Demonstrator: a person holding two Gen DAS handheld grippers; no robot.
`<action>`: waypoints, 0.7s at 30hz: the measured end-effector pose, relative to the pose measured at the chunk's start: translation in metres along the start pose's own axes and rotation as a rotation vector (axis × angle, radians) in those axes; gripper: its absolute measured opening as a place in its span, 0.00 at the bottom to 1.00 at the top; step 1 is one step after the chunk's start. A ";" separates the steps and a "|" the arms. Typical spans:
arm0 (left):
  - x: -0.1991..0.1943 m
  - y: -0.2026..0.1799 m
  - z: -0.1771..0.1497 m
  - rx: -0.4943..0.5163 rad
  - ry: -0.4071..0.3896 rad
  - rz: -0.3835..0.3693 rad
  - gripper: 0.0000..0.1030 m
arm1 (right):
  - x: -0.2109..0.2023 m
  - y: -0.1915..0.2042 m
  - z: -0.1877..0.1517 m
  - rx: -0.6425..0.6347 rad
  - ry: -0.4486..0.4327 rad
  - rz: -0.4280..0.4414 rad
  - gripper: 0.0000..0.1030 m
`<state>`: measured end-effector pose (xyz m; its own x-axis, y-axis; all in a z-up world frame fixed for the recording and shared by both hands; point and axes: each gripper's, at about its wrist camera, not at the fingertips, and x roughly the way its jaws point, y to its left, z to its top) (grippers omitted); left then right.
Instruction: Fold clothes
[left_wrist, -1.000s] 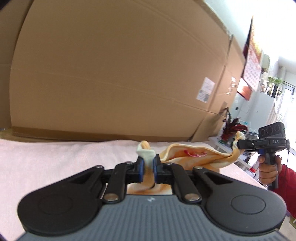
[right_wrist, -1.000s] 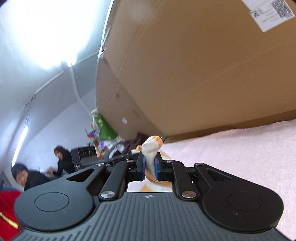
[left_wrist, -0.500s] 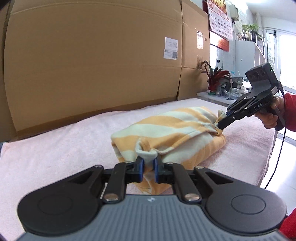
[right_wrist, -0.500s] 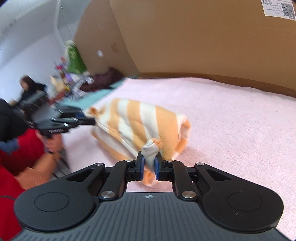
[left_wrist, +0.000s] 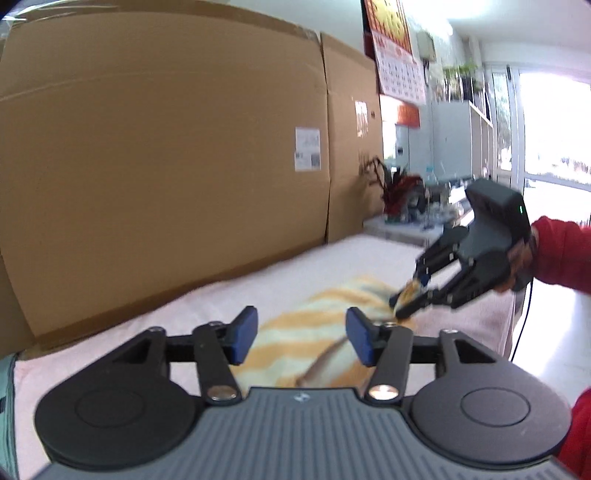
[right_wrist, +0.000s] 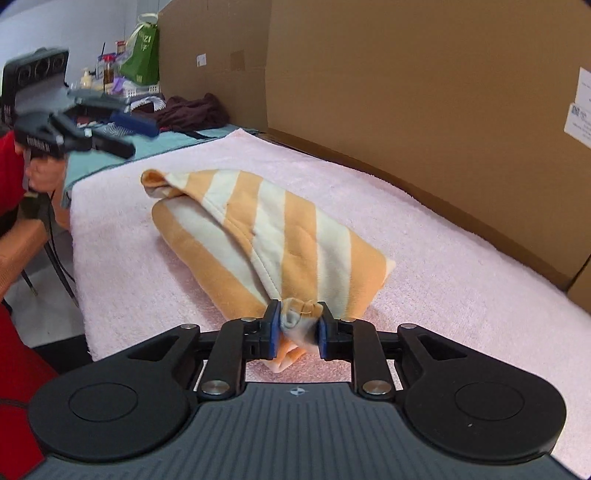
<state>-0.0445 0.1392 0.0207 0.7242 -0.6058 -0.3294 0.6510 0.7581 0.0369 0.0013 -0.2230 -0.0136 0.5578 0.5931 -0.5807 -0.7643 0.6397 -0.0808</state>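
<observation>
Striped garment settles folded as left gripper lets go

Left wrist view: the left gripper (left_wrist: 301, 338), clamped on cloth half a second ago, now gapes wide above the striped garment (left_wrist: 314, 343) on the pink-covered table (left_wrist: 229, 299). Right wrist view: the right gripper (right_wrist: 295, 329) pinches a bunched corner near the front edge; bare cover surrounds the bundle, with a cardboard wall (right_wrist: 424, 92) behind.

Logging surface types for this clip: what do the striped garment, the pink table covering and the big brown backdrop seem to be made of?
Striped garment: soft, matte fleece-like knit, judging by its fuzzy nap and rounded folds.
Pink covering: looks like terry towelling, with a looped, nubbly texture.
Backdrop: plain corrugated cardboard, matte brown, with fold seams and stuck-on paper labels.
</observation>
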 end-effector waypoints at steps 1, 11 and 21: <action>0.011 0.001 0.004 -0.024 -0.004 -0.004 0.59 | 0.001 0.000 0.000 -0.005 0.003 -0.004 0.24; 0.064 0.008 -0.052 -0.125 0.122 -0.092 0.24 | -0.013 0.005 0.013 0.125 -0.097 -0.061 0.24; 0.062 0.008 -0.055 -0.078 0.108 -0.080 0.27 | 0.044 0.006 0.021 0.343 -0.116 -0.225 0.22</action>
<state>-0.0069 0.1205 -0.0510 0.6393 -0.6386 -0.4284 0.6831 0.7275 -0.0650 0.0282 -0.1826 -0.0228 0.7459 0.4589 -0.4828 -0.4788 0.8733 0.0903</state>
